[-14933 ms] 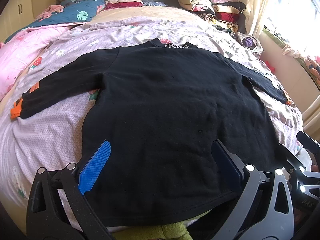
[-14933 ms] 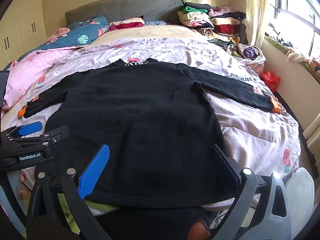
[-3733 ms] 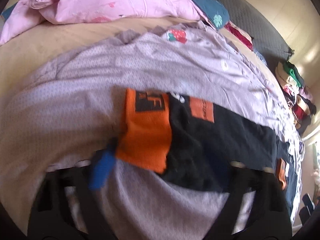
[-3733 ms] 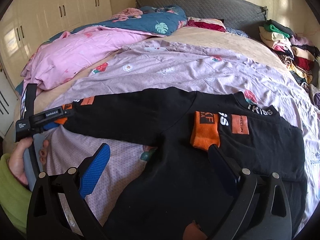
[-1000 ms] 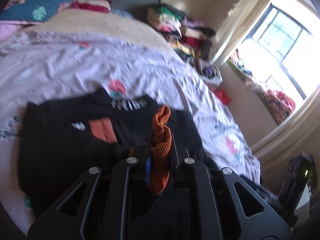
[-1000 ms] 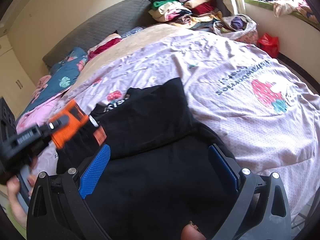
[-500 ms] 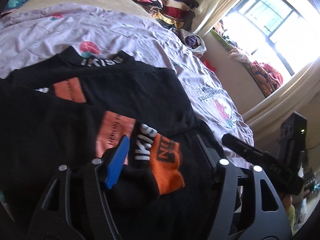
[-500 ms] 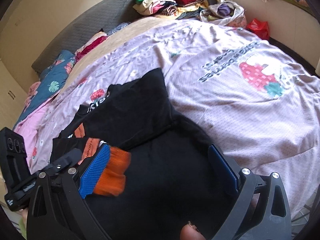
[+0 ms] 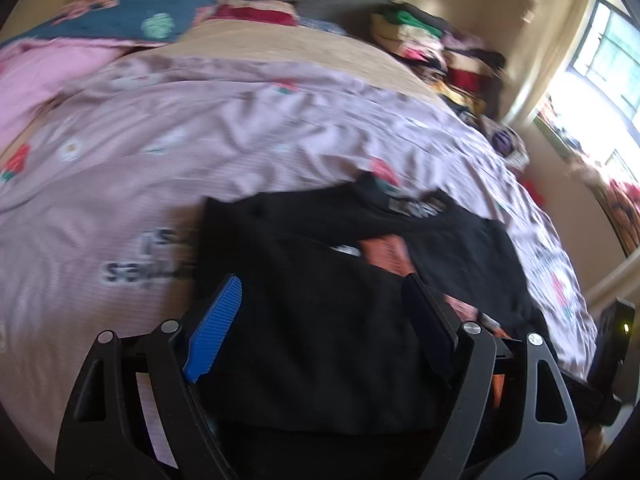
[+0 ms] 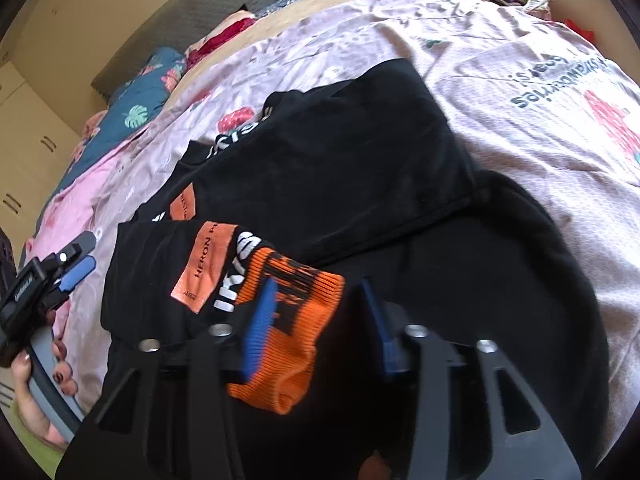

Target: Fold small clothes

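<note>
A black sweatshirt [image 10: 360, 152] lies on the lilac bed cover [image 10: 500, 40], both sleeves folded over its body. The left sleeve's orange cuff [image 10: 296, 312] lies on top near me. My right gripper [image 10: 320, 320] is part open, its blue fingers [image 10: 258, 320] straddling the cuff's right edge, not clamped. My left gripper [image 9: 320, 316] is open and empty over the sweatshirt [image 9: 320, 300]; it shows at the left of the right wrist view [image 10: 68, 264], off the garment.
Pink and blue bedding [image 9: 120, 28] lies by the grey headboard [image 10: 200, 20]. A pile of folded clothes [image 9: 440, 52] sits at the far right corner. A window [image 9: 612, 52] is to the right.
My left gripper has let go of the sleeve and drawn back to the left. My right gripper has moved onto the orange cuff and its fingers have narrowed.
</note>
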Tool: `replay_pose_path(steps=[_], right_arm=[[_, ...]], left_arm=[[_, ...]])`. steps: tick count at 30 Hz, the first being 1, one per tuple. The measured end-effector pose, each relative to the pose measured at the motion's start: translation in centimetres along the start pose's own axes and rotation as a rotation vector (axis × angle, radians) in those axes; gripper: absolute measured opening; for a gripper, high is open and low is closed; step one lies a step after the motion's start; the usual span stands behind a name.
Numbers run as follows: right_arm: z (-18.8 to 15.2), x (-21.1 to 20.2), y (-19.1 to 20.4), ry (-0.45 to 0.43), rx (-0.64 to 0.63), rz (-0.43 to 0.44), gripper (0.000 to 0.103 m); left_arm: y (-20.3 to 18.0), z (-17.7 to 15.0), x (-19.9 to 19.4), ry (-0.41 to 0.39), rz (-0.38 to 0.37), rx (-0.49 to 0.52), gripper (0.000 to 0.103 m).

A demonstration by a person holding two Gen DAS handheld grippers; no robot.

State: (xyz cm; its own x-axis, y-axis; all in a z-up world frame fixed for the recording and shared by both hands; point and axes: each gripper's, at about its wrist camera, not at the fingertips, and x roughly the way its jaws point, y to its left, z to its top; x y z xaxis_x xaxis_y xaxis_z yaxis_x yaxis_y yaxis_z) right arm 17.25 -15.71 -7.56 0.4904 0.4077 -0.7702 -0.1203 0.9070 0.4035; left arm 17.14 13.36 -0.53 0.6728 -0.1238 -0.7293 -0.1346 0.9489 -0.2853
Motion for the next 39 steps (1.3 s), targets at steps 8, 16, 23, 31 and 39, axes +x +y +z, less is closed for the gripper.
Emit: replay_pose_path(steps=[8,16,23,31,39], right_arm=[[2.1,-2.9,4.3,-0.097,-0.191,0.030,0.008],[7.3,-7.6,9.2,-0.256,-0.420,0.021,0.008],[7.5,-4.4,6.2,-0.195,-0.381,-0.075,0.008],[6.2,-2.4,3.8,-0.167,-0.322,-0.126,0.008],[5.7,-0.4,2.4,-0.134,-0.300,-0.210,0.008]], left_arm=[[5.3,0.6,-0.4,-0.013,0.057,-0.119,0.075],[6.5,-0.3,0.8,0.033,-0.010,-0.187,0.075],[5.9,-0.8,3.2,0.089,-0.049,-0.208,0.074],[5.5,-1.2,4.3,0.102,-0.051,-0.194,0.007],[5.3,-1.2,4.0,0.094,-0.047,-0.160,0.006]])
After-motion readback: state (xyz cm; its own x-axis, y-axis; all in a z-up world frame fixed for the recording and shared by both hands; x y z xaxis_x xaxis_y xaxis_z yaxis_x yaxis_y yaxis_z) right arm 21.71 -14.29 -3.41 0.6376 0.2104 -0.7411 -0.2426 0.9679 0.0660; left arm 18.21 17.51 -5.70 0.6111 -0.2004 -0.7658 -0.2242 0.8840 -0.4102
